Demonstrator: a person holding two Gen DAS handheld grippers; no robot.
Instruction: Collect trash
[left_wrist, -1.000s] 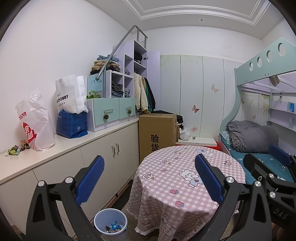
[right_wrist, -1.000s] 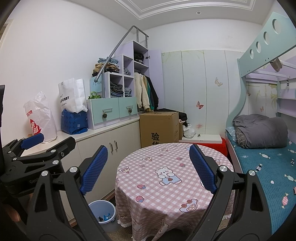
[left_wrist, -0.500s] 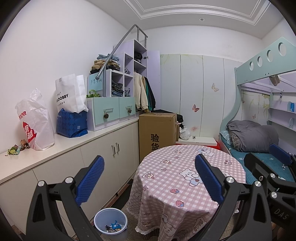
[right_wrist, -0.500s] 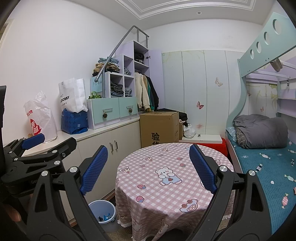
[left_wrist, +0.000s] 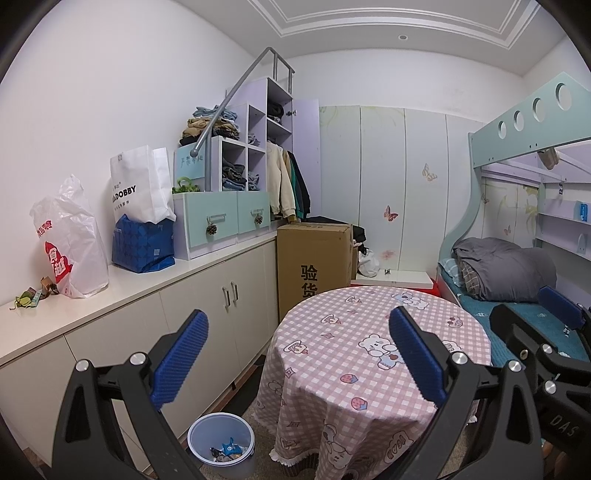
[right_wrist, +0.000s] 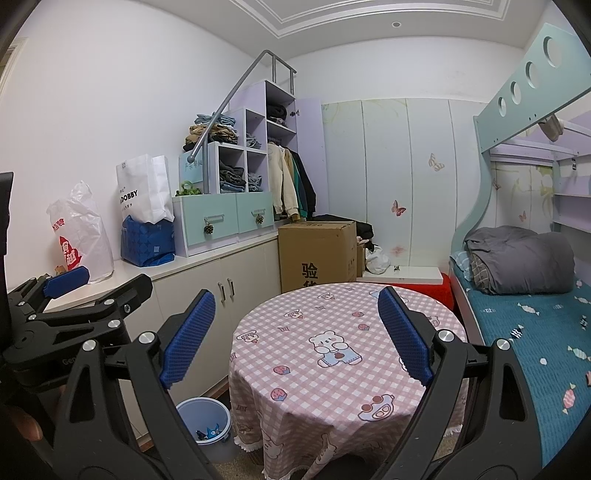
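Note:
A small pale-blue waste bin (left_wrist: 221, 432) (right_wrist: 204, 413) stands on the floor between the cabinets and the round table, with a few scraps in it. Small bits of litter (left_wrist: 28, 296) lie on the white countertop at the far left, beside a white plastic bag (left_wrist: 70, 243). My left gripper (left_wrist: 297, 354) is open and empty, held above the floor and the table's near edge. Level beside it, my right gripper (right_wrist: 295, 334) is open and empty too. Each shows at the edge of the other's view: the right gripper (left_wrist: 535, 317) and the left gripper (right_wrist: 96, 284).
A round table with a pink checked cloth (left_wrist: 369, 369) (right_wrist: 332, 373) fills the middle. White low cabinets (left_wrist: 207, 306) run along the left wall, bearing bags and a shelf unit. A cardboard box (left_wrist: 314, 258) stands behind the table; a bunk bed (right_wrist: 535, 321) lines the right.

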